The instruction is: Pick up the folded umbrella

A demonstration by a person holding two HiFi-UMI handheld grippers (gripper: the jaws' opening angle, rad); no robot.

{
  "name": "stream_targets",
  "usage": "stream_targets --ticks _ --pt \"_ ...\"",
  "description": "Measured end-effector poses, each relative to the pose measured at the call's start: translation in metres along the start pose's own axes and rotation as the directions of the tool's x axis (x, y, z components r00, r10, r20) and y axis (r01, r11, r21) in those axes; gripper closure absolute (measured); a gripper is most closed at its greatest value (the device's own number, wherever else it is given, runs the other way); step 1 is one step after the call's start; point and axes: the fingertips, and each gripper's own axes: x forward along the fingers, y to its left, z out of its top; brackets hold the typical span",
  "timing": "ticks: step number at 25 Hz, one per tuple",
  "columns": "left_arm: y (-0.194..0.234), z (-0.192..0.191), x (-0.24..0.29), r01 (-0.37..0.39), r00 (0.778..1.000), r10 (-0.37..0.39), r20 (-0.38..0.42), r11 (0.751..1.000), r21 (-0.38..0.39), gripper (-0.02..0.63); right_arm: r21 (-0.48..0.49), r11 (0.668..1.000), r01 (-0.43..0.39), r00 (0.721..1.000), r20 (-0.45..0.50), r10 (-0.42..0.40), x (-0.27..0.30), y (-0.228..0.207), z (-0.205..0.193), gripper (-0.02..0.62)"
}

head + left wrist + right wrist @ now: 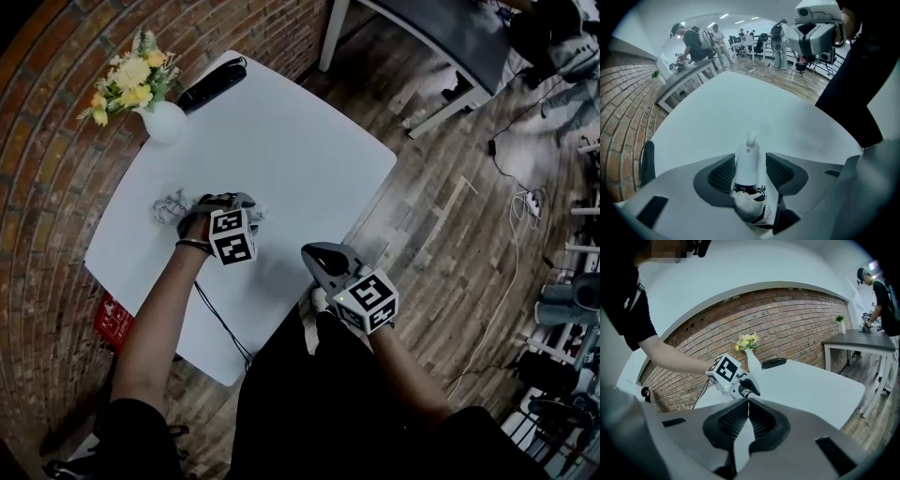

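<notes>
The folded umbrella [172, 207] lies on the white table [281, 141] near its left edge, a crumpled grey-and-white bundle. In the left gripper view its white handle [747, 165] stands between the jaws, with the gathered fabric below it. My left gripper [204, 208] points steeply down over it, and the left gripper [751, 158] is open: a gap shows beside the handle. My right gripper [313, 254] hovers off the table's near right edge. The right gripper [748, 401] is shut, pads touching, with nothing held.
A white vase [161, 120] of yellow flowers and a long black object [214, 82] stand at the table's far end. A brick wall runs along the left. A dark table [450, 37] and several floor cables lie on the right. A cable [221, 324] hangs off the near edge.
</notes>
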Motion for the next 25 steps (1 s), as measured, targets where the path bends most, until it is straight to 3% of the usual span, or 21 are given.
stream_targets --ticks 6,14,21,25 --pt "0.006 -0.011 0.009 0.079 0.993 -0.073 -0.089 0.995 0.064 0.403 0.014 1.000 0.012 1.000 -0.010 -0.012 0.001 -0.004 -0.004 0.572" --pt "0.002 -0.010 0.011 0.155 0.985 -0.149 -0.081 0.986 0.066 0.423 0.036 0.999 0.019 1.000 -0.002 -0.019 0.003 -0.008 -0.005 0.572" --pt "0.002 -0.008 0.011 0.168 0.985 -0.163 -0.064 0.983 0.078 0.436 0.041 0.999 0.013 1.000 0.000 -0.013 0.009 -0.008 -0.004 0.572" --pt "0.006 -0.007 0.002 0.125 0.992 -0.123 -0.033 0.989 0.078 0.437 0.036 0.999 0.012 1.000 0.004 -0.012 0.008 -0.009 -0.002 0.572"
